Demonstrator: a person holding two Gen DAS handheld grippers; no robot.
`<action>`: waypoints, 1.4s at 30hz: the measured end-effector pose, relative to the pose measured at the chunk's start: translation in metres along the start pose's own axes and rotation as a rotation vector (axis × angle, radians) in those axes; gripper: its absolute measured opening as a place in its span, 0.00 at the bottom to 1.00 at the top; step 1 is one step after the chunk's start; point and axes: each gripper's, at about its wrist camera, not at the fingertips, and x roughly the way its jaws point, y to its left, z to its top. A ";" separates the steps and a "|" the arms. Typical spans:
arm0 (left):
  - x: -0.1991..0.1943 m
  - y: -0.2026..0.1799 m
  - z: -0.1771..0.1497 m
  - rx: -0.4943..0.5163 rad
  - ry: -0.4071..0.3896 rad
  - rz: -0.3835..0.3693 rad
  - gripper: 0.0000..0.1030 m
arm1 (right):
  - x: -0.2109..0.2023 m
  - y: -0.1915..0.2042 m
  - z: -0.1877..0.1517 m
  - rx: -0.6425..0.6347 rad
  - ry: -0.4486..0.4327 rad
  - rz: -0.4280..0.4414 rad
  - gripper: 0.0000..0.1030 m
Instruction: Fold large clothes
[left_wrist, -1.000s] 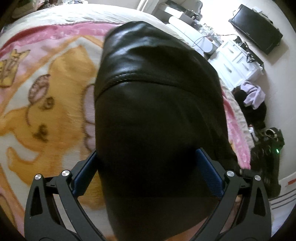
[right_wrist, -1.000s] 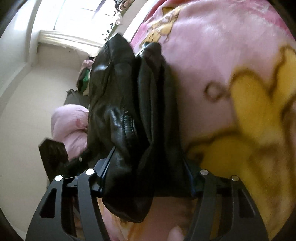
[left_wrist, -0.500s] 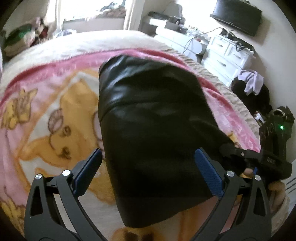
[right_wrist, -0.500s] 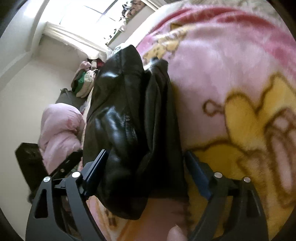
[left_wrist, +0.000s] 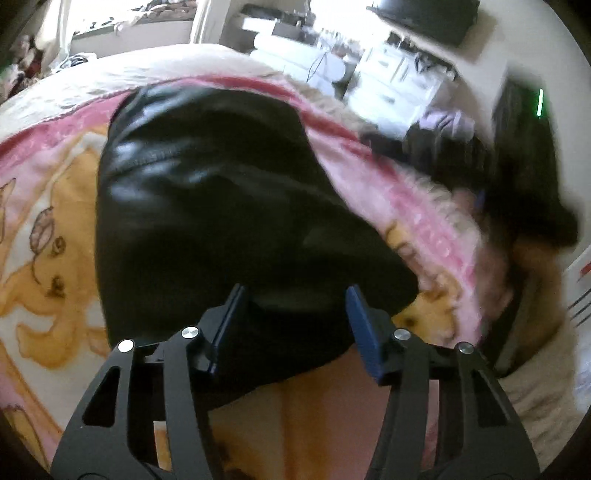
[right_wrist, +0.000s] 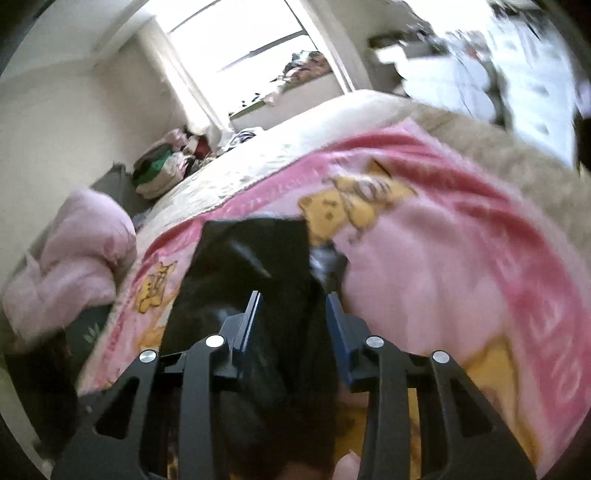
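Pink cartoon blanket spread across the bed. Black leather jacket lying folded on it. Left gripper part open, straddling the jacket's near edge. Right gripper narrower, jacket between its fingers; grip unclear.

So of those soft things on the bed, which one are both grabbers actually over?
The black leather garment, shiny and dark. It lies between the fingers of the left gripper and the right gripper. The pink cartoon blanket merely lies underneath; the pale pink bundle sits apart.
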 end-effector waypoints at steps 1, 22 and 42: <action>0.008 0.000 -0.002 0.008 0.016 0.009 0.46 | 0.011 0.011 0.010 -0.045 0.025 -0.004 0.34; 0.027 -0.017 -0.007 0.083 0.006 0.061 0.46 | 0.174 -0.006 0.008 -0.075 0.437 -0.170 0.32; 0.009 0.011 -0.002 -0.026 0.023 -0.032 0.47 | 0.100 0.032 0.012 -0.152 0.290 -0.170 0.90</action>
